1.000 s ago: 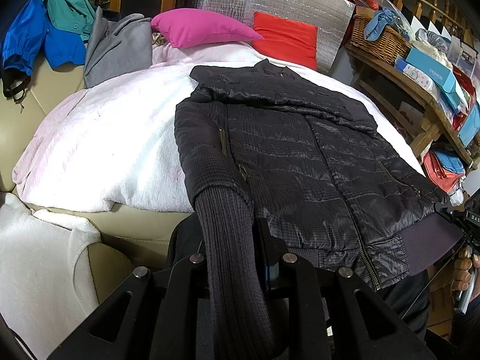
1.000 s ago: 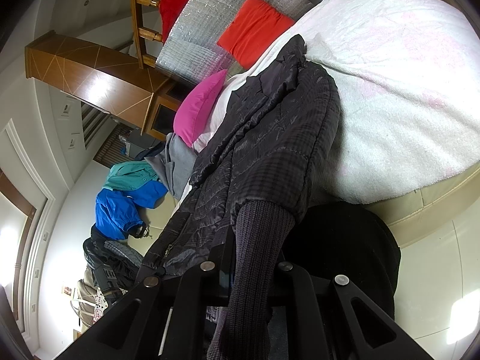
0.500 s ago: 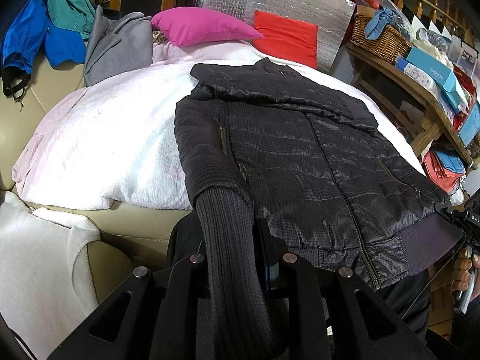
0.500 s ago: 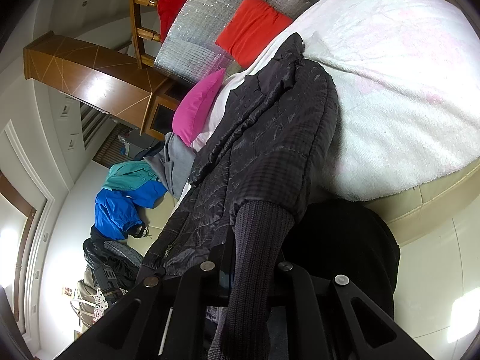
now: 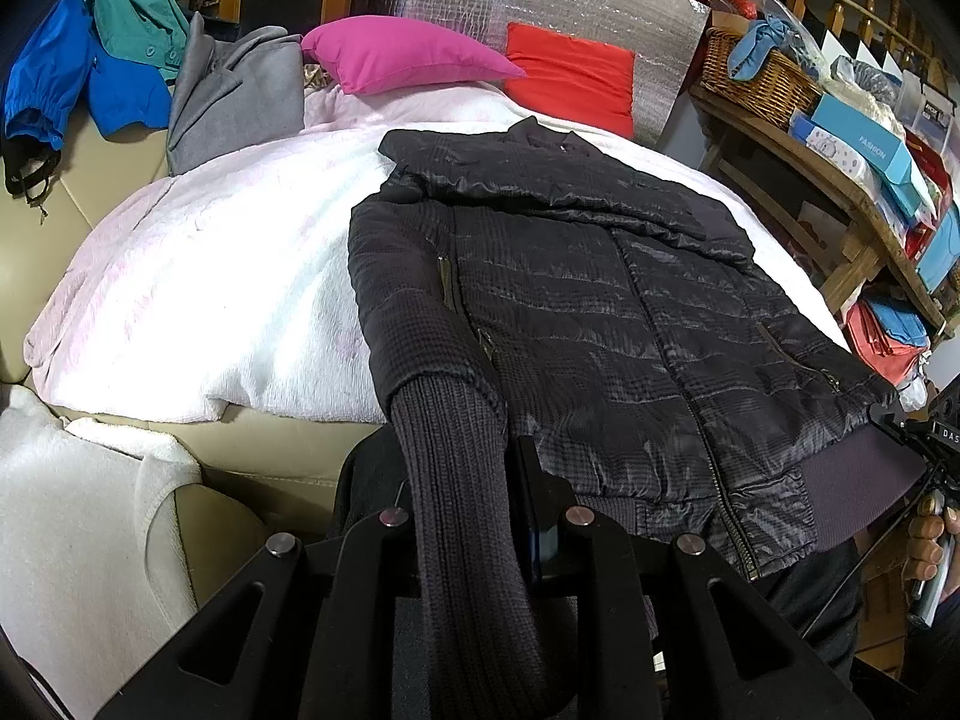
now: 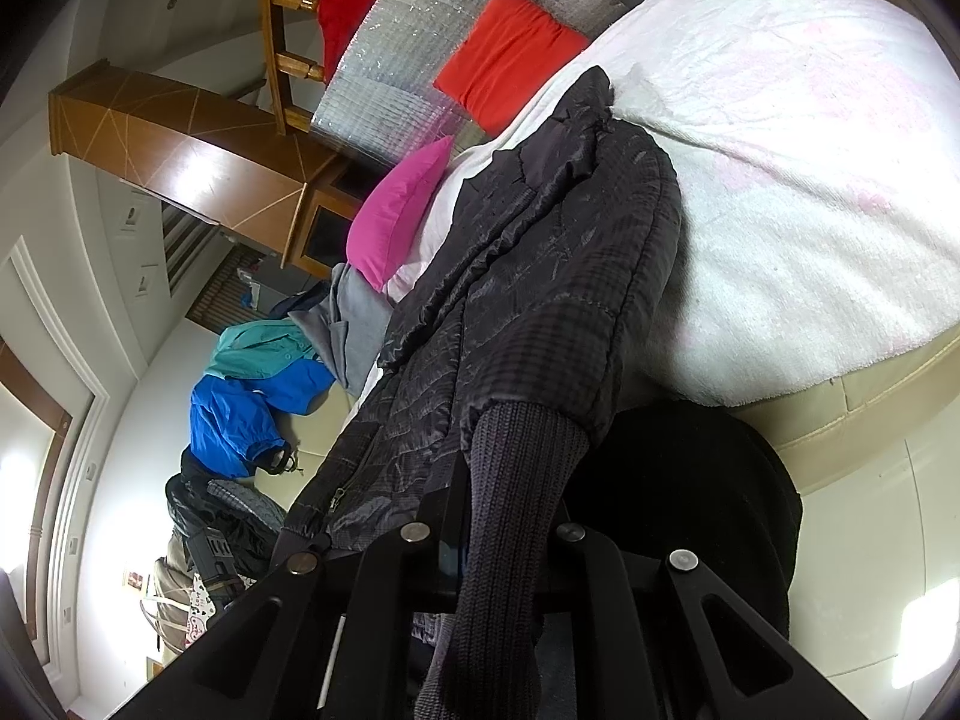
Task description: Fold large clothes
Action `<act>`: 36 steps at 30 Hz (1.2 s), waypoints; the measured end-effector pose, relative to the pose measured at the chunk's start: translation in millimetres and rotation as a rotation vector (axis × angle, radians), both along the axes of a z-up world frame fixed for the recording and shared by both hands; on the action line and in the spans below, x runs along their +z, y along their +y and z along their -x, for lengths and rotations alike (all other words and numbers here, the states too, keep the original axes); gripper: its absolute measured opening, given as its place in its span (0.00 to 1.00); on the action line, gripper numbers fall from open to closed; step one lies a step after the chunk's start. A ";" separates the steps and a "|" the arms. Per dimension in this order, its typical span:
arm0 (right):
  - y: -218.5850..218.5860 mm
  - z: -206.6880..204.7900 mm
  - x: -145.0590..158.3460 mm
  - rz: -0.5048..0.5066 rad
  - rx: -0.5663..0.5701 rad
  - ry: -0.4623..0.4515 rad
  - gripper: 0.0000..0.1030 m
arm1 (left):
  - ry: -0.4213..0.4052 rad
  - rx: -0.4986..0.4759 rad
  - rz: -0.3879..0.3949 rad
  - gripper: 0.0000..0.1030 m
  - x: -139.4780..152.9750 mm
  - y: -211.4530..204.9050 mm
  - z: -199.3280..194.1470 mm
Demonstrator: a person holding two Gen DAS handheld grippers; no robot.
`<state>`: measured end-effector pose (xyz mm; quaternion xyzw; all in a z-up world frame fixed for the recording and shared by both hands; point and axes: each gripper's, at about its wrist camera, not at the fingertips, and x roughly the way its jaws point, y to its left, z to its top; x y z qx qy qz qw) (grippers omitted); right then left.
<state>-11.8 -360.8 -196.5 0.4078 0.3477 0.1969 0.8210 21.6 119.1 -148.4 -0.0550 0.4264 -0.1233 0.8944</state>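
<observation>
On the white blanket, spread front-up with the zip closed: the black quilted jacket, collar toward the pillows, hem hanging just over the near edge of the beige sofa. Lies fairly flat, both sleeves drawn down along the body.

Pinched in the left gripper: the left knit cuff, with the fingers nearly closed on the ribbing and the cuff draped down between them. Pinched likewise in the right gripper: the right knit cuff, with the fingers almost fully closed on it. Seen from the left wrist, sits at the far hem corner, held by a hand.

Farther out: a pink pillow and a red pillow against a silver quilted sheet, a grey garment and a blue jacket over the sofa back, a wicker basket on a cluttered shelf.

Likely next: carrying the sleeves across the chest. Risks from here:
- Slipping of the stretchy ribbing out of a shallow pinch, letting a sleeve drop off the edge.
- Dragging the slick shell across the blanket if pulled rather than lifted, rumpling the body.
- Sliding of the whole jacket off the near edge, given the hem already overhanging.
- Uneven pull between the two hands, skewing the fold.
</observation>
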 end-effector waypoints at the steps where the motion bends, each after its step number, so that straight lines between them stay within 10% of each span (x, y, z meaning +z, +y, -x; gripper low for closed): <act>1: 0.0 -0.1 0.1 0.000 0.000 0.000 0.11 | 0.000 0.000 0.001 0.19 -0.1 0.3 0.0; 15: -5.9 -19.5 37.8 -0.075 0.033 -0.078 0.11 | -0.002 -0.027 0.202 0.18 25.4 27.2 -22.8; 36: -21.5 -89.9 103.9 -0.112 0.015 -0.190 0.11 | -0.142 0.053 0.231 0.19 94.1 12.0 -95.9</act>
